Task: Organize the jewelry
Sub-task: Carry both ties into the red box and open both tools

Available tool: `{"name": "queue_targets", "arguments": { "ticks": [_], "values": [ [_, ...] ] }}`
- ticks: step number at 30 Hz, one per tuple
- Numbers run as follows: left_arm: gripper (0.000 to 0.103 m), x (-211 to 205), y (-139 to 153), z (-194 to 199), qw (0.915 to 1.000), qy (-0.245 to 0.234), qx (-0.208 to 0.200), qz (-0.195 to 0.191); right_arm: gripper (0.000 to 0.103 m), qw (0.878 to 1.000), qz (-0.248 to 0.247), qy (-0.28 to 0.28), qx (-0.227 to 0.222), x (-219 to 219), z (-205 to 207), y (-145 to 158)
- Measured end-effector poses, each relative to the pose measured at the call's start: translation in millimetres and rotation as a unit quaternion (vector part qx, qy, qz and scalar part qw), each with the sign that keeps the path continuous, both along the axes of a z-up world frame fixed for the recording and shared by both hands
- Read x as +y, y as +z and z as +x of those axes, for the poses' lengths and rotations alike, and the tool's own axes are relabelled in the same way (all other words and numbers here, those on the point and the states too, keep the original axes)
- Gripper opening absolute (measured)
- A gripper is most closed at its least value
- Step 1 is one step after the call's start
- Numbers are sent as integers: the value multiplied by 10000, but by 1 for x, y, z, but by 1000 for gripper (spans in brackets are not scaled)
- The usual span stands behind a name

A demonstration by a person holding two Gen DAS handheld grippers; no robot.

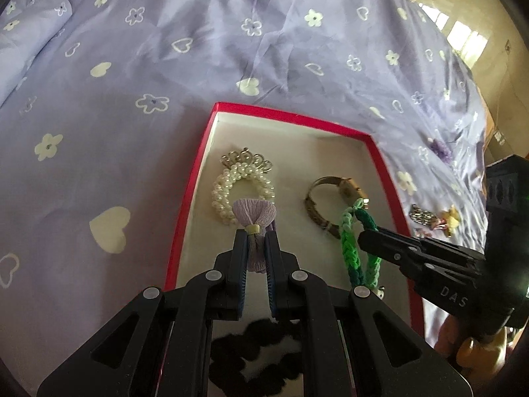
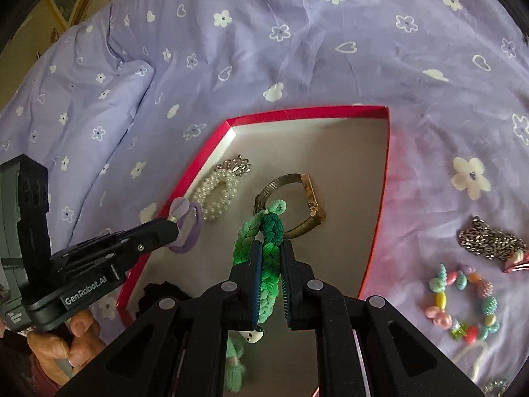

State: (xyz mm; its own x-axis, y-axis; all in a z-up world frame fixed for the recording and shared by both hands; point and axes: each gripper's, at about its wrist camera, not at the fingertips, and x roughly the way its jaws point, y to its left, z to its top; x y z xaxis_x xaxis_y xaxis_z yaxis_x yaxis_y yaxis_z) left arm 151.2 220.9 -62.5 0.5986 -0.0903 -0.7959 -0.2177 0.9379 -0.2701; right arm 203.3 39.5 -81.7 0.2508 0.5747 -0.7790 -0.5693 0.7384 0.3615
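Red box (image 2: 380, 178) on bedsheet holds pearl bracelet (image 1: 238, 185), watch (image 2: 297, 205). Left gripper (image 1: 256, 238) clamps purple hair tie (image 1: 254, 213), right gripper (image 2: 271, 251) clamps green braid (image 2: 261, 241), both over box. Silver chain (image 2: 489, 236), bead bracelet (image 2: 463, 301) remain outside.

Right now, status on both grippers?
Left gripper shut on purple hair tie. Right gripper shut on green braid. Both over red box. Nothing blocking.
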Motion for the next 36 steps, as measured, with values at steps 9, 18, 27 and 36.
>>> {"name": "queue_targets", "arguments": {
  "ticks": [9,18,27,36],
  "values": [
    [11,0,-12,6,9998,34,185,64,15,10000,-51,60,-32,5,1,-2],
    [27,-2,-13,8,9991,79,306,283,18,9999,-78,101,13,5,1,0],
    [41,-2,-1,-6,9988,185,254,364,25,9999,67,52,-62,-8,-7,13],
    [45,-13,20,-31,9992,223,48,326,27,9994,284,-128,-165,-41,-26,33]
  ]
}}
